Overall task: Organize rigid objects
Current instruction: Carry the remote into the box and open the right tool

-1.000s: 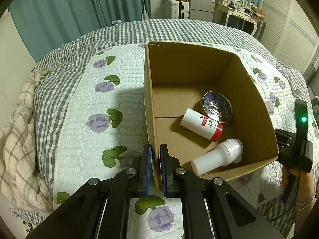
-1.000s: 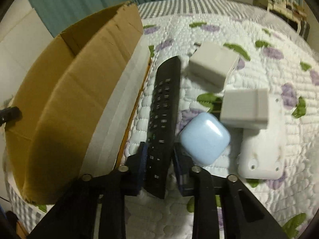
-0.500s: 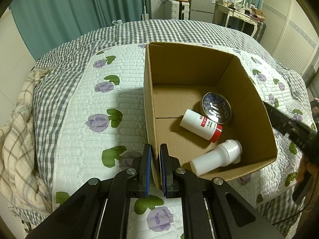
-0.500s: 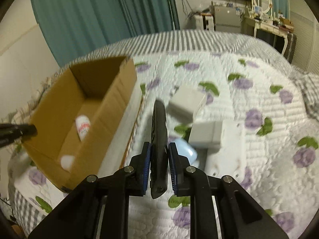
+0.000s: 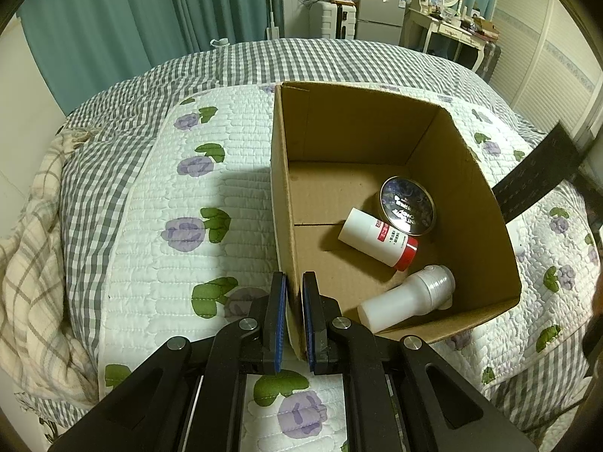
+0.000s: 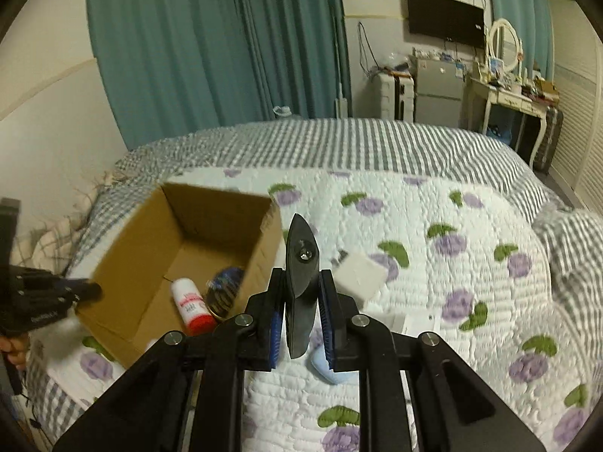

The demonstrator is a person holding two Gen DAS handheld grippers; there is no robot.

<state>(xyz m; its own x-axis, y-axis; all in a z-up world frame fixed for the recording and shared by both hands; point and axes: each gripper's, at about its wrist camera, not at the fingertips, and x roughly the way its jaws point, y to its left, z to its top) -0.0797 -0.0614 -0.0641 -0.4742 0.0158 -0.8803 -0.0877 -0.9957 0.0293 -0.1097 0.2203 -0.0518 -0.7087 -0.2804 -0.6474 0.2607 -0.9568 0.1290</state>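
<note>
- The remote control (image 6: 300, 263) is pinched between the jaws of the right gripper (image 6: 300, 324), at the centre of the right wrist view; it is held off the bed, seen almost end-on, with its front end pointing away from the camera.
- In the left wrist view the same remote is seen as a dark bar at the right edge of the frame, beyond the far wall of the cardboard box (image 5: 471, 173).
- The remote is judged to be stiff and light, with a smooth plastic shell that could slide in the pads; the hold appears to be taken across its narrow width toward the near end, so the long free end could swing or tip.
- A hold nearer the middle of its length would be judged steadier; the shell is not likely to be crushed by the pinch.
- The near wall of the box is pinched by the jaws of the left gripper (image 5: 294, 316), at the lower centre of the frame, so the box is braced.
- Inside the box are seen a round tin (image 5: 407, 205), a white bottle with a red cap (image 5: 377, 237) and a white plastic bottle (image 5: 407, 297).
- On the quilt (image 6: 433, 226), right of centre in the right wrist view, a white block (image 6: 361, 275) and a pale blue case (image 6: 320, 363) are left, both blurred or partly hidden.
</note>
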